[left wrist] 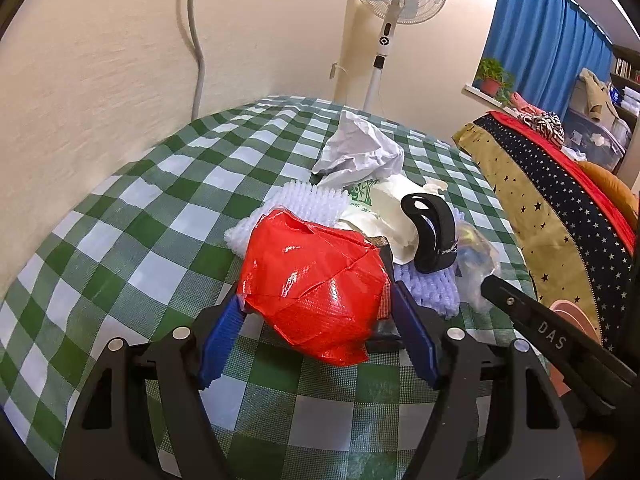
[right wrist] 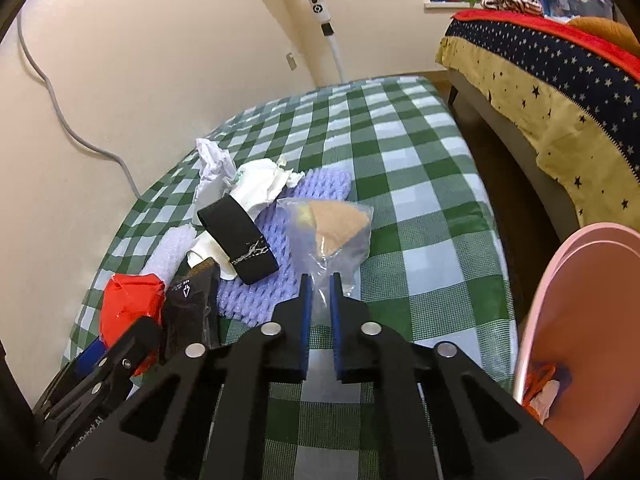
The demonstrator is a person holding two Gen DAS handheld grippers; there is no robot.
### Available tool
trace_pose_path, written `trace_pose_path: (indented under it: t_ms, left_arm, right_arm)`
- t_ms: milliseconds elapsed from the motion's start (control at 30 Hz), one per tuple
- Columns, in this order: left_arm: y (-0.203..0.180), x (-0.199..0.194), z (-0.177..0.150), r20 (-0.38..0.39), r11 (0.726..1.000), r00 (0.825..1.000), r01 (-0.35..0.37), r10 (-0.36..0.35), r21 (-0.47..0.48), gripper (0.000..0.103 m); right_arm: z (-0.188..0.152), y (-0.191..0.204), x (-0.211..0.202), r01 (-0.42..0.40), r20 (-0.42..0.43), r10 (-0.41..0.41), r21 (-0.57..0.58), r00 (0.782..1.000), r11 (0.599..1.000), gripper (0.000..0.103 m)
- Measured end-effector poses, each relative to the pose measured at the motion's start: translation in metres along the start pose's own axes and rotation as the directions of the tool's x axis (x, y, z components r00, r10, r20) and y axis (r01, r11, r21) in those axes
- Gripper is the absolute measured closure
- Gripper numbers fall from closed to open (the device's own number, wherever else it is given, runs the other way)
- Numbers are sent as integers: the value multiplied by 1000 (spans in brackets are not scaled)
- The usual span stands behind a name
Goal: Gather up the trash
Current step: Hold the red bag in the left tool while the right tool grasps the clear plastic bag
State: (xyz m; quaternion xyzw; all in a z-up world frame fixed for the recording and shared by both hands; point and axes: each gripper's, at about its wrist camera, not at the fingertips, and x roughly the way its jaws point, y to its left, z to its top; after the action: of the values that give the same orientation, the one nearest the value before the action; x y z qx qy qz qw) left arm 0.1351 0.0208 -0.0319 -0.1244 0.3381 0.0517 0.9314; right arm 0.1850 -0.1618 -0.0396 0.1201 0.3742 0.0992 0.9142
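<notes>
Two grippers over green-checked tablecloth. Leftmost on cloth: crumpled red plastic wrapper, clamped between blue pads of left gripper. Right of wrapper: black packet, black band loop, purple foam netting, crumpled white paper behind. Further right: clear plastic bag with tan wedge inside, corner pinched in narrow right gripper. Off cloth's right edge: pink trash bin, scraps inside.

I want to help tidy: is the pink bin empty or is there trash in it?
Not empty. The pink bin already holds some orange and white scraps at its bottom, seen from the right wrist.
</notes>
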Motion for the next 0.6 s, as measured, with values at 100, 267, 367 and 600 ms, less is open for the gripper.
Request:
trace_pose_path:
  t_ms: [100, 267, 367, 600]
  left_arm:
    - [-1, -3, 2, 8, 1000, 1000, 1, -1, 4, 33]
    - [-4, -9, 3, 17, 1000, 1000, 9, -9, 11, 33]
    - [-8, -14, 2, 22, 1000, 1000, 16, -16, 19, 33]
    - [-16, -29, 2, 40, 999, 998, 37, -39, 40, 33]
  right_arm:
    - [-1, 0, -8, 7, 12, -7, -3, 1000, 1000, 97]
    - [-2, -2, -25, 26, 35, -26, -10, 999, 1000, 97]
    - [-4, -2, -35, 31, 45, -30, -19, 999, 999, 98]
    - [-6, -3, -64, 54, 81, -50, -42, 995, 998, 99]
